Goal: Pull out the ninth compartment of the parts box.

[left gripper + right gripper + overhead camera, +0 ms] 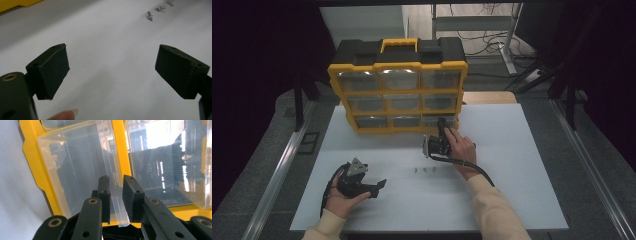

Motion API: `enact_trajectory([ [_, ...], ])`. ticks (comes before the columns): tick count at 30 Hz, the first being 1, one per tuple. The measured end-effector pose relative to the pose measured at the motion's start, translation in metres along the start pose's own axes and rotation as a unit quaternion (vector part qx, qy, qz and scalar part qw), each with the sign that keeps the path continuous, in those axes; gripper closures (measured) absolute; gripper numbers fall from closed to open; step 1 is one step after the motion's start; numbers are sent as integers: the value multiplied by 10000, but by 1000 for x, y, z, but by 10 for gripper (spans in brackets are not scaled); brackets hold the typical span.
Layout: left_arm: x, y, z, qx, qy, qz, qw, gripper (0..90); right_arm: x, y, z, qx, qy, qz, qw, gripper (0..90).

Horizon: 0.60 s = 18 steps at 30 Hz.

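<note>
1. Pinching the front lip of a clear drawer, the right gripper has its jaws closed on that thin plastic edge; the drawer sits in the bottom row, right-hand end, of the yellow organiser standing at the table's far side.
2. The step looks like drawing the drawer out; the next move probably calls for a straight pull toward the person, keeping the lip level so it does not slip.
3. The drawer's long axis seems to run back into the case, its front facing the person.
4. The left gripper rests released, jaws wide apart over bare table; three small screws lie between the hands.
</note>
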State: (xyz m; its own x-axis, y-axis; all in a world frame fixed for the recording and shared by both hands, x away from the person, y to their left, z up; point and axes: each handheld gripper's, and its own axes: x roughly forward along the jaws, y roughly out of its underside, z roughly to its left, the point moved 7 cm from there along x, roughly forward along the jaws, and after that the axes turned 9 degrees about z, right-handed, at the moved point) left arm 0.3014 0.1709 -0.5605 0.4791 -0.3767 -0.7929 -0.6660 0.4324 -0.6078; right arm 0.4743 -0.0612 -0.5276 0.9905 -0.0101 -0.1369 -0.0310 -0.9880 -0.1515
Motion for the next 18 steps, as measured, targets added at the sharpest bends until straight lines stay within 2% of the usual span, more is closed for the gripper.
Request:
enact_trajectory([
  [1, 0, 0, 0, 1, -1, 1, 10000, 121, -1, 0, -1, 4, 126, 21, 9999, 765],
  [4, 0, 0, 0, 5, -1, 8, 10000, 121, -2, 1, -1, 14, 113, 17, 9999, 765],
  [5, 0, 0, 0, 6, 0, 8, 10000, 121, -2, 1, 1, -9, -79, 9, 10000, 765],
  [6, 0, 0, 0, 6, -1, 8, 10000, 121, -2, 0, 1, -7, -83, 5, 10000, 765],
  [7, 0, 0, 0, 5, 0, 7, 10000, 121, -3, 1, -1, 12, 121, 1, 9999, 765],
  [11, 0, 0, 0, 4, 0, 5, 10000, 121, -5, 1, -1, 14, 116, 14, 9999, 765],
  [12, 0, 0, 0, 4, 1, 6, 10000, 121, -6, 1, 1, 0, -83, 12, 10000, 765],
  [13, 0, 0, 0, 5, 1, 7, 10000, 121, -6, 1, 0, 22, 122, -12, 9999, 765],
  [17, 0, 0, -1, 14, 5, 12, 10000, 121, -9, 1, 0, 21, 116, 2, 9999, 765],
  [18, 0, 0, -1, 16, 2, 12, 10000, 121, -9, 1, 1, 14, 3, -5, 10000, 765],
])
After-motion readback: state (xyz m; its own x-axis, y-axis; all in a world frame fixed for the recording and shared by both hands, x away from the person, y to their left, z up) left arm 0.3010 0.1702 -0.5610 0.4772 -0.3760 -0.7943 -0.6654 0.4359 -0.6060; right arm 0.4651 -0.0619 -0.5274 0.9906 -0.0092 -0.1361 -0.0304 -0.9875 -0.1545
